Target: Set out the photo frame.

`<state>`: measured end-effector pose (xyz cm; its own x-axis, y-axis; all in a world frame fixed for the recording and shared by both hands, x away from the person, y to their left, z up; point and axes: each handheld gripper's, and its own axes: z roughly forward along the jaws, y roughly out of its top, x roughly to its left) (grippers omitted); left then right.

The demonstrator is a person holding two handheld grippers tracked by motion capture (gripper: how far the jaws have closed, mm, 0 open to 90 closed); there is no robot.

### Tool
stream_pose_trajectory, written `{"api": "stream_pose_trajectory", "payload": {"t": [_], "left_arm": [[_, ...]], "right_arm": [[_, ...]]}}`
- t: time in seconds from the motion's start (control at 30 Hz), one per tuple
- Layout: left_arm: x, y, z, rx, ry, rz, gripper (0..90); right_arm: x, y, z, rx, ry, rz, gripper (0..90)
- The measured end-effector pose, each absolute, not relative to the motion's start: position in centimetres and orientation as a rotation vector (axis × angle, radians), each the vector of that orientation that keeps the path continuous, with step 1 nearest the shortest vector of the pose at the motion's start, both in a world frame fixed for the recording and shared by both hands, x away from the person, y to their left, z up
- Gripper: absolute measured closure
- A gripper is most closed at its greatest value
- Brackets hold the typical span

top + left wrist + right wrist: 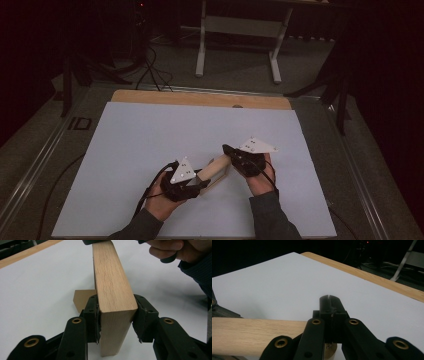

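Left gripper (116,323) clamps the near end of a pale oak-grained rectangular wooden block (112,287), pads pressed on both side faces, holding it above the white sheet-covered table (150,140). Right gripper (329,302), jaws closed together with nothing between them, rests over the block's far end.

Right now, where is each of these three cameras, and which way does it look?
High view: above the table's near side, looking forward and down; both forearms enter below.
Left gripper view: on the left gripper, facing along the wooden block it clamps; the other hand shows.
Right gripper view: on the shut right gripper, facing across the table.
All share the block.
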<state>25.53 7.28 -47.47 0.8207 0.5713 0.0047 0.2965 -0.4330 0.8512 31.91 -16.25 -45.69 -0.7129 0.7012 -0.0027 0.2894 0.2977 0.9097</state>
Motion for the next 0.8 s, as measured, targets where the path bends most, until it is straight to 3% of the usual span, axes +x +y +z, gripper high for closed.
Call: {"api": "stream_pose_trajectory", "payload": {"t": [0.8], "left_arm": [[26.7, 8.3, -47.8, 2.049, 0.738, 0.445, 53.9]], "right_arm": [[31.7, -16.6, -45.7, 0.91, 2.176, 1.409, 90.0]]}}
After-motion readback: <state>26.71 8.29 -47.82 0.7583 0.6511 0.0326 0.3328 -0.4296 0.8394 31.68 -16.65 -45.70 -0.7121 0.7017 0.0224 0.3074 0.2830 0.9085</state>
